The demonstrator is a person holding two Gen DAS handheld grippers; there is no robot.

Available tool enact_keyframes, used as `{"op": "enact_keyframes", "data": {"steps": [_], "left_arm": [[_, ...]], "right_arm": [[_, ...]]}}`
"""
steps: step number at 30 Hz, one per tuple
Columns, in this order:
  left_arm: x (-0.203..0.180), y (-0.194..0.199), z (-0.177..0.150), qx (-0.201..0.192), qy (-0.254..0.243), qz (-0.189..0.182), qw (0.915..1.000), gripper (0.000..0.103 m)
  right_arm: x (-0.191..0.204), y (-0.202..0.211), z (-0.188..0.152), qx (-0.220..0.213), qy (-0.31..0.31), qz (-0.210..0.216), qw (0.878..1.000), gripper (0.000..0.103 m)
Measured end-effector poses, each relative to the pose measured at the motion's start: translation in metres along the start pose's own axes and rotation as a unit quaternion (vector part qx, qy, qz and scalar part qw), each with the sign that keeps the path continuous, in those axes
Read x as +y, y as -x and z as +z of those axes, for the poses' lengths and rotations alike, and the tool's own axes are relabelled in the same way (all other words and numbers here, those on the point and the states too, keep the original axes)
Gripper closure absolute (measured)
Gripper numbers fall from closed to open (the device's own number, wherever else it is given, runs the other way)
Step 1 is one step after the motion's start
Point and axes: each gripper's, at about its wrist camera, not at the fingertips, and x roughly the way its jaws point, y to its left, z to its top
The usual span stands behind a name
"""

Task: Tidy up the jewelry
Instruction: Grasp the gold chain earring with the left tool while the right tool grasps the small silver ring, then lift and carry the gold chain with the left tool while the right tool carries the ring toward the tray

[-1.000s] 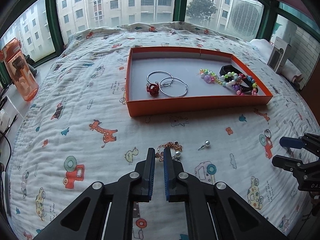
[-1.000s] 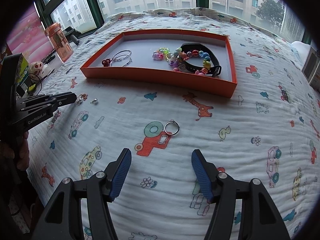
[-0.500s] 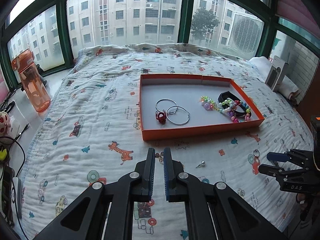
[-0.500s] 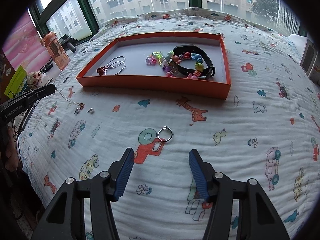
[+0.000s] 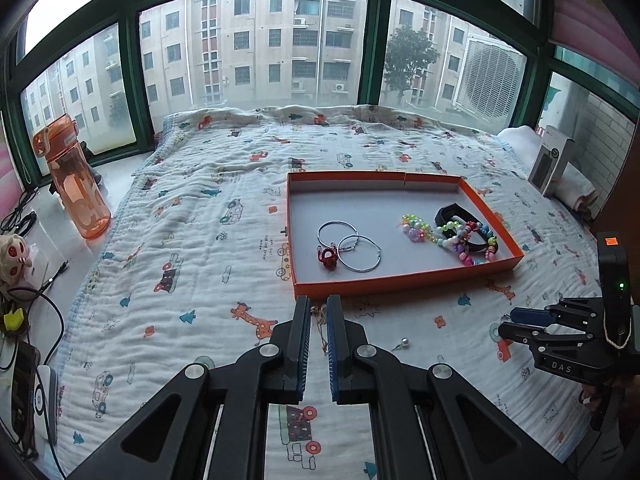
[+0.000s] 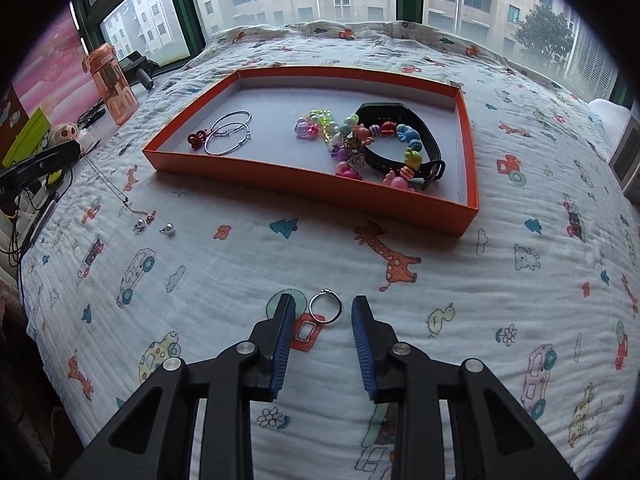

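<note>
My left gripper (image 5: 319,305) is shut on a thin chain necklace (image 5: 320,326), raised above the quilt. In the right wrist view the necklace (image 6: 116,188) hangs from it, with its pendant end resting by a pearl stud (image 6: 170,229). My right gripper (image 6: 324,301) sits low on the quilt, its jaws closing. A silver ring (image 6: 325,306) lies between the pads, and neither pad touches it. The orange tray (image 5: 400,280) holds two hoop earrings (image 5: 358,254), a red ring (image 5: 327,258), bead bracelets (image 5: 452,236) and a black band (image 5: 452,214).
An orange water bottle (image 5: 76,184) stands on the sill at the left, with cables and a small toy (image 5: 14,256) below it. A white box (image 5: 550,160) leans at the right edge of the bed. Windows run along the far side.
My left gripper has risen with the necklace, drawing the chain up off the quilt. The right gripper's jaws have narrowed around the silver ring and the hand stayed in place.
</note>
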Motion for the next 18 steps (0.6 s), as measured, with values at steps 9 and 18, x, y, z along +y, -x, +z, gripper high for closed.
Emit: {"op": "enact_keyframes", "data": {"steps": [9, 18], "left_arm": [[0.0, 0.011, 0.006, -0.014, -0.005, 0.0, 0.9999, 0.095], [0.004, -0.006, -0.006, 0.024, 0.006, -0.01, 0.9996, 0.095]], "right_arm": [[0.001, 0.0, 0.0, -0.001, 0.01, -0.018, 1.0, 0.083], [0.0, 0.001, -0.002, -0.005, 0.004, -0.016, 1.0, 0.083]]}}
